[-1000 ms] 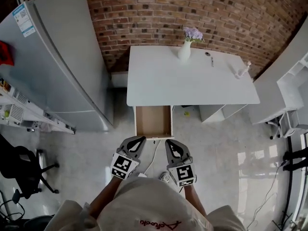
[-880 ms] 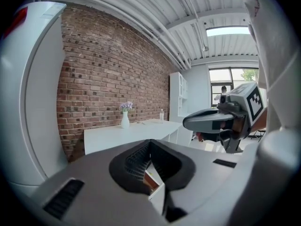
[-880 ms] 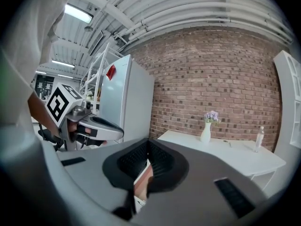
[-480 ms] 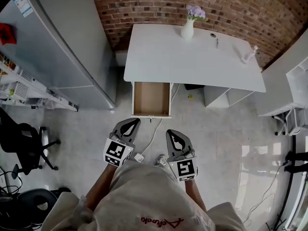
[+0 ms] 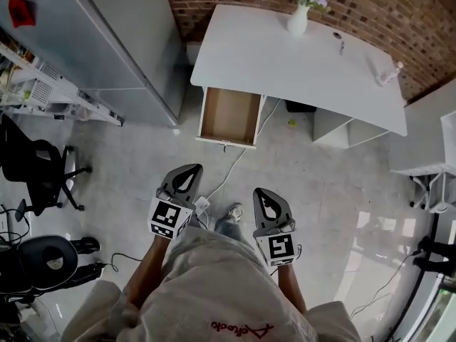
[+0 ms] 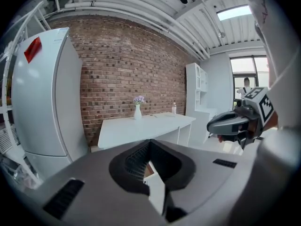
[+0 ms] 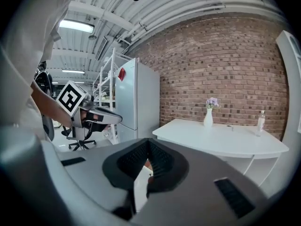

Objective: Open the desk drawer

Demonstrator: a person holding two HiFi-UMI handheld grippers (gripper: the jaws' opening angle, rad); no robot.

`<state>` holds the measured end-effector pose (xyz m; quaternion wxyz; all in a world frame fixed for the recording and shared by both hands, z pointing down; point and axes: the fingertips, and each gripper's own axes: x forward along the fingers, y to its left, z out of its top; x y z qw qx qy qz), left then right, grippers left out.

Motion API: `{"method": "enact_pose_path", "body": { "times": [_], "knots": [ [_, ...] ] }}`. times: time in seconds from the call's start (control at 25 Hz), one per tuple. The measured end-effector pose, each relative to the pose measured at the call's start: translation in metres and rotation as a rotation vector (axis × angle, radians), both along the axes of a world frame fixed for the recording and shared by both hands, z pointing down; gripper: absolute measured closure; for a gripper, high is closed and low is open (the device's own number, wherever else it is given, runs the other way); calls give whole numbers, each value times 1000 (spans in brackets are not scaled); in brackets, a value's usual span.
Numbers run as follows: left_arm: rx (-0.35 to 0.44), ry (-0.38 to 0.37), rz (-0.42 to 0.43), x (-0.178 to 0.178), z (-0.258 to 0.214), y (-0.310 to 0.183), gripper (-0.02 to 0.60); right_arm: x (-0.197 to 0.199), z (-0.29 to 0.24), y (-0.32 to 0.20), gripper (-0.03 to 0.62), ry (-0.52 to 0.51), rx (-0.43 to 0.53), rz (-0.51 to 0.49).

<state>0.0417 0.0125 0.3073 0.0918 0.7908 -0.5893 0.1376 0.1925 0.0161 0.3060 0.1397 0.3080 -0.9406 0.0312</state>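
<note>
Drawer (image 5: 229, 116) stands pulled out from under the left end of the white bench (image 5: 285, 55), as the head view shows it, its wooden bottom bare. The left gripper (image 5: 187, 171) and the right gripper (image 5: 265, 193) hang over the floor (image 5: 320, 184), well apart from the drawer. Each has its jaws together with nothing between them.

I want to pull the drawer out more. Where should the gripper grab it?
Probably the little handle on the drawer, in the middle of its front panel, coming from the floor side in front. The desk covers the drawer's back end, so only the front is free.
</note>
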Motion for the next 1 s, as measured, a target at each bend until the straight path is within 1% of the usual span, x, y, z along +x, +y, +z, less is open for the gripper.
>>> {"method": "enact_pose_path", "body": {
  "times": [0.12, 0.2, 0.4, 0.56, 0.68, 0.8, 1.0],
  "knots": [
    [-3, 3, -10, -1, 1, 4, 569, 6, 7, 8, 577, 3, -32, 9],
    [-1, 5, -17, -1, 0, 7, 569, 9, 10, 14, 577, 24, -54, 8],
    [0, 8, -31, -10, -2, 30, 569, -3, 7, 30, 577, -2, -43, -13],
    [-6, -3, -45, -33, 3, 70, 569, -24, 7, 51, 577, 5, -41, -19],
    [-7, 12, -57, -52, 8, 105, 569, -41, 9, 81, 577, 11, -41, -12],
    [-3, 26, -35, -64, 13, 142, 569, -56, 11, 117, 577, 31, -38, 16],
    [24, 49, 24, -76, 12, 191, 569, -73, 3, 171, 577, 13, -4, 92]
  ]
}}
